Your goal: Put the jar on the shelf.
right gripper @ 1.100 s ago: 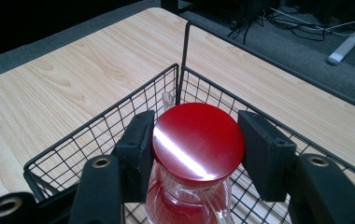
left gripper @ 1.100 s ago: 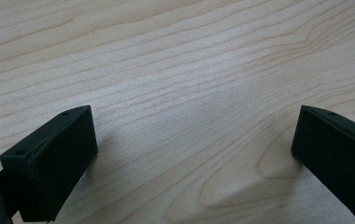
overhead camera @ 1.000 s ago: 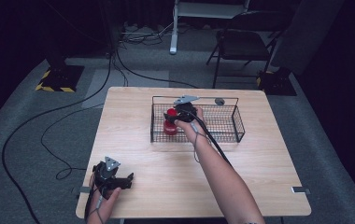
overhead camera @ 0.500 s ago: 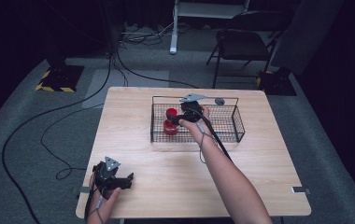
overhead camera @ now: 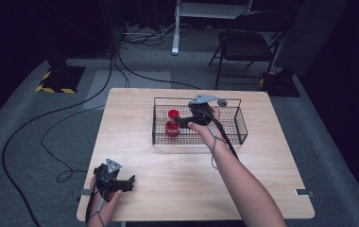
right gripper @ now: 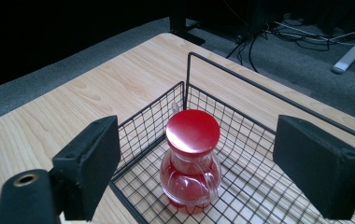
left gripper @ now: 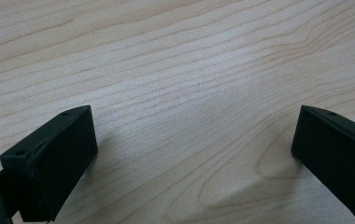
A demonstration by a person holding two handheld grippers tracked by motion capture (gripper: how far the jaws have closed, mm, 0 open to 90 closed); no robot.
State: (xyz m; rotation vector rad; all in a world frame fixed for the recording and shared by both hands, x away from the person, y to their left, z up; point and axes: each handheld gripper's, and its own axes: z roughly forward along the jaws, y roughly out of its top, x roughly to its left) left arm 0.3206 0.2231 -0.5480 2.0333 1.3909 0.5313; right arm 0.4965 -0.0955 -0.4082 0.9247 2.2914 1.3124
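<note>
The right gripper (right gripper: 196,163), whose jaws have just been opening, stands wide and empty above the red-capped clear bottle of red liquid (right gripper: 192,161) upright in the black wire basket (right gripper: 259,186). A jaw clipping the cap on withdrawal could topple the bottle. The left gripper (left gripper: 189,158) rests wide and empty on the light wooden table (left gripper: 175,70).

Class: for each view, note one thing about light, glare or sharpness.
High view: the table is lit, the surroundings dark. Left gripper view: the open left gripper casts soft shadows on the wood. Right gripper view: glare on the red bottle cap.

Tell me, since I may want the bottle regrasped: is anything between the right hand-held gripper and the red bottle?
Nothing visible. The right hand-held gripper is open, the red bottle upright inside the wire basket just beyond it.
</note>
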